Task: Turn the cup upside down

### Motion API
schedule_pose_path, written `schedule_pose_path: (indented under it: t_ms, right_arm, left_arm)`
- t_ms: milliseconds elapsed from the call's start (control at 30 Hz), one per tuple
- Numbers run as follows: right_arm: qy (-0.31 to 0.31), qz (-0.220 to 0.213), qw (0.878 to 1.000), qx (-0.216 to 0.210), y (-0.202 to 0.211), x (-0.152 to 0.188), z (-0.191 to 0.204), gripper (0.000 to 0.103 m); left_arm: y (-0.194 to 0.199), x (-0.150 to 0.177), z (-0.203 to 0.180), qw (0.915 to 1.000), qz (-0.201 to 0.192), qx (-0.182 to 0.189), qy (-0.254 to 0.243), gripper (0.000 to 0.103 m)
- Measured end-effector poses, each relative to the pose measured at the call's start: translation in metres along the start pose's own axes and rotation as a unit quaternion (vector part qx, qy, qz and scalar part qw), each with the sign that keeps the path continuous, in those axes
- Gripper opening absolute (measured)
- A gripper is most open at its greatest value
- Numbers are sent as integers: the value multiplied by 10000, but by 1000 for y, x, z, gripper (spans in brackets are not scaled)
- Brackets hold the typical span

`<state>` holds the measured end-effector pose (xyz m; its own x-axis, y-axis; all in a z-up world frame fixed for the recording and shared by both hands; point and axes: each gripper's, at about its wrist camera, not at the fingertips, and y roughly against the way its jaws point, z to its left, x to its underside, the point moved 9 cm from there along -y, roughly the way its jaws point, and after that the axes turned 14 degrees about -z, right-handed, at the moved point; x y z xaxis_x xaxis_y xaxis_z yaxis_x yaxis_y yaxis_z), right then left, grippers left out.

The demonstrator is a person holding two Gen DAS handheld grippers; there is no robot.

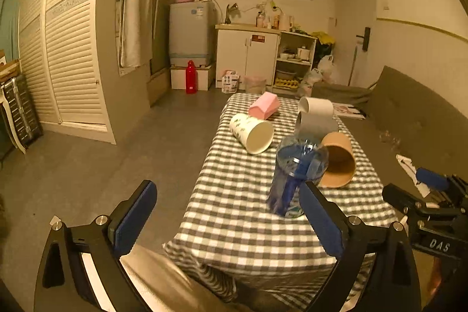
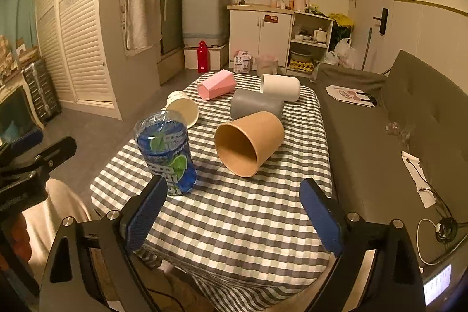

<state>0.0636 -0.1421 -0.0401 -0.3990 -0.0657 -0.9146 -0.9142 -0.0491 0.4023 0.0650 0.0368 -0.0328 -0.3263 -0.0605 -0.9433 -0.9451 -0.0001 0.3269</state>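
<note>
While both the left gripper (image 1: 228,212) and right gripper (image 2: 234,209) gaped unladen, the brown cup (image 2: 248,142) lay sideways, visibly hollow, beside the upright blue plastic cup (image 2: 165,151).

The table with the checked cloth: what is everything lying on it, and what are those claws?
blue cup: 1, clear blue, standing at the near left of the table
brown cup: 1, on its side, near middle
white paper cup: 1, on its side, left
grey cup: 1, on its side, behind brown cup
white cup: 1, on its side, far right
pink cup: 1, on its side, far end
left claw: open, empty
right claw: open, empty
</note>
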Motion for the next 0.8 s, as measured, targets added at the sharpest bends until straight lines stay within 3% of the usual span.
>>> schedule_pose_path:
  t_ms: [233,500,800]
  right_arm:
    - [-57,80,9999,102,-7,13,-2,96]
    - [-143,-121,9998,115,-1,7,-6,102]
    - [-146,-150,9997,105,0,5,-4,103]
  left_arm:
    - [3,6,-2,10000,5,24,-36,102]
    - [1,10,0,10000,60,-34,-9,103]
    - [0,10,1,10000,58,-15,-38,103]
